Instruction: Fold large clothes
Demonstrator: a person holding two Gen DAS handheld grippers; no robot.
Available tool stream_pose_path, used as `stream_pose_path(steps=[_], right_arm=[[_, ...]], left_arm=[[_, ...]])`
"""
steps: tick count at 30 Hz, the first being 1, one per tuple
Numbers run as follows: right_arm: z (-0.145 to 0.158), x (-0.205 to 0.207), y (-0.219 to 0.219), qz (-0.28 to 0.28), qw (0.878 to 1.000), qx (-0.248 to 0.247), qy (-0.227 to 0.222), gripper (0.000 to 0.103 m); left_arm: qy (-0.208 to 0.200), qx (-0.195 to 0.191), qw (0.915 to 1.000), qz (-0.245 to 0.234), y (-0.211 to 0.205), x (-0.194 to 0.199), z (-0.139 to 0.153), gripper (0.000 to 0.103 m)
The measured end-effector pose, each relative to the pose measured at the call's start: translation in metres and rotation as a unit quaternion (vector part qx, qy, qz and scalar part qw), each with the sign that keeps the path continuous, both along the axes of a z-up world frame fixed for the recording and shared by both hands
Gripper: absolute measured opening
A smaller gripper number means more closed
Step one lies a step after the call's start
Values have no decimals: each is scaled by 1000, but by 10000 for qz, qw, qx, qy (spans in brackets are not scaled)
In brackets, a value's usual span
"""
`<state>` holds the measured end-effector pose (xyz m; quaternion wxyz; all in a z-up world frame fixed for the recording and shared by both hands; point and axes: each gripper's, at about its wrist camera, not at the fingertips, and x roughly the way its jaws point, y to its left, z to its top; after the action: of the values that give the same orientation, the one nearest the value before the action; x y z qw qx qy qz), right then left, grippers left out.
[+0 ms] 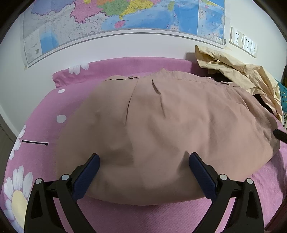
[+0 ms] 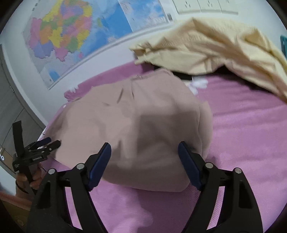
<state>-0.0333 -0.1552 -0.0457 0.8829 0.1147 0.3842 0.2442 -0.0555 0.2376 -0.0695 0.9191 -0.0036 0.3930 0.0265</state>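
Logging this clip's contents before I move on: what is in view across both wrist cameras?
garment: one, dusty pink-tan, spread on the bed, in front of both grippers
cloth: one, pale yellow, crumpled in a heap at the far right by the wall
bedsheet: one, pink with white daisies, under both fabrics
map: one, multicoloured, on the wall behind the bed
sockets: a row of white plates, on the wall right of the map
basket: one, teal, only an edge shows at far right
left gripper: one, black with blue pads, open over the garment's near edge
right gripper: one, black with blue pads, open over the garment's near right corner
hand: one, holding the left gripper's handle
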Motion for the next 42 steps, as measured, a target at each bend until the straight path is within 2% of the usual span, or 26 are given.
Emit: stream_pose_path(steps=[5, 10, 14, 17, 19, 23, 28, 32, 36, 40, 42], right_arm=[[-5, 0, 8, -13, 9998, -196, -35, 77], [10, -12, -2, 37, 9997, 74, -211, 79], [18, -24, 1, 175, 9991, -37, -386, 79], [8, -20, 6, 171, 9993, -248, -225, 78], [0, -14, 4, 132, 9997, -189, -60, 78], [1, -15, 7, 82, 9997, -214, -58, 78], [19, -25, 7, 278, 9989, 22, -390, 79], [33, -35, 29, 704, 9954, -18, -647, 79], [23, -29, 60, 1047, 9928, -245, -527, 78], [2, -19, 77, 1079, 9931, -421, -169, 77], [1, -20, 80, 1069, 9932, -428, -173, 79]], left_arm=[[-3, 10, 10000, 14, 1, -1, 0, 96], [-49, -23, 10000, 49, 7, -6, 5, 96], [-100, 30, 9999, 106, 15, -14, 9, 96], [-114, 86, 9998, 103, 16, -16, 8, 96], [-88, 99, 9998, 129, 17, -15, 6, 96], [-34, 93, 9998, 157, 17, -14, 2, 96], [-32, 107, 9998, 146, 17, -15, 3, 96], [-37, 103, 9998, 147, 17, -15, 4, 96], [-48, 105, 9998, 137, 17, -15, 3, 96], [-35, 65, 9999, 117, 18, -16, 2, 96], [-49, 35, 9999, 102, 19, -17, 3, 96]])
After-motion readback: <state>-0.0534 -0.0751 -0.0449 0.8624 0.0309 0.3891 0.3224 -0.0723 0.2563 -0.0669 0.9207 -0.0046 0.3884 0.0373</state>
